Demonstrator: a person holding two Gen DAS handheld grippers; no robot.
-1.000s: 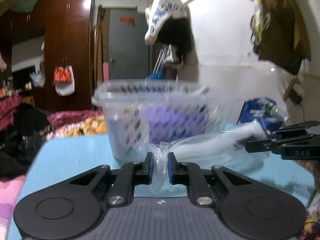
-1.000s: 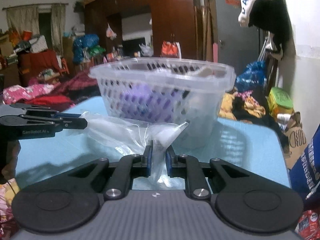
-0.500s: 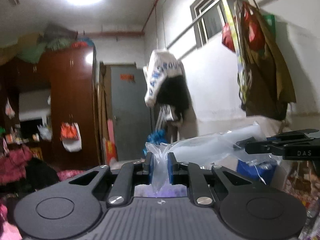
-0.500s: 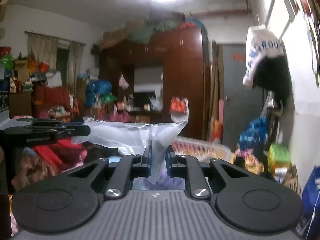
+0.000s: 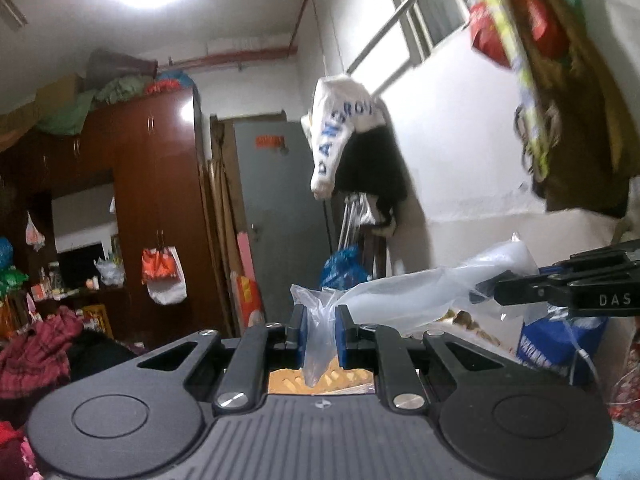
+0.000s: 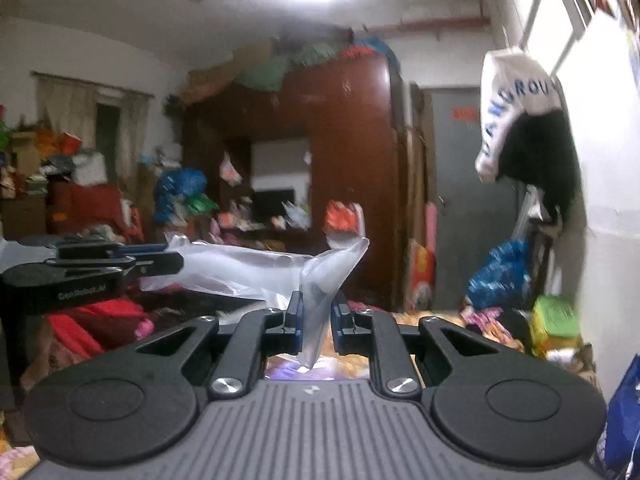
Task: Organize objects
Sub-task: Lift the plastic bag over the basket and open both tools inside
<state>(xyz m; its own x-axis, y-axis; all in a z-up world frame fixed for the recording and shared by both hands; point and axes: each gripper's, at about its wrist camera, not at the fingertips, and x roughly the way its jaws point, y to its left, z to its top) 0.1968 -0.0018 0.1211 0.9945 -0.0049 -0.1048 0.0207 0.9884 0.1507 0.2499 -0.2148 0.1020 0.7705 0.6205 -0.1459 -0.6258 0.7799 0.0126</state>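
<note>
A clear plastic bag (image 5: 416, 296) hangs stretched in the air between both grippers. My left gripper (image 5: 319, 330) is shut on one end of the bag. My right gripper (image 6: 316, 316) is shut on the other end of the bag (image 6: 256, 270). In the left wrist view the right gripper (image 5: 568, 284) comes in from the right edge. In the right wrist view the left gripper (image 6: 100, 264) comes in from the left edge. The white basket and the blue table are hidden below the grippers.
A brown wardrobe (image 5: 132, 208) and a grey door (image 5: 280, 216) stand at the back. Clothes hang on the white wall (image 5: 352, 148) to the right. Piles of clothes and bags (image 6: 92, 208) fill the room's left side.
Both grippers have lifted the bag well up from the table. The white basket and the blue table top have dropped out of view, and both views now look higher into the room.
</note>
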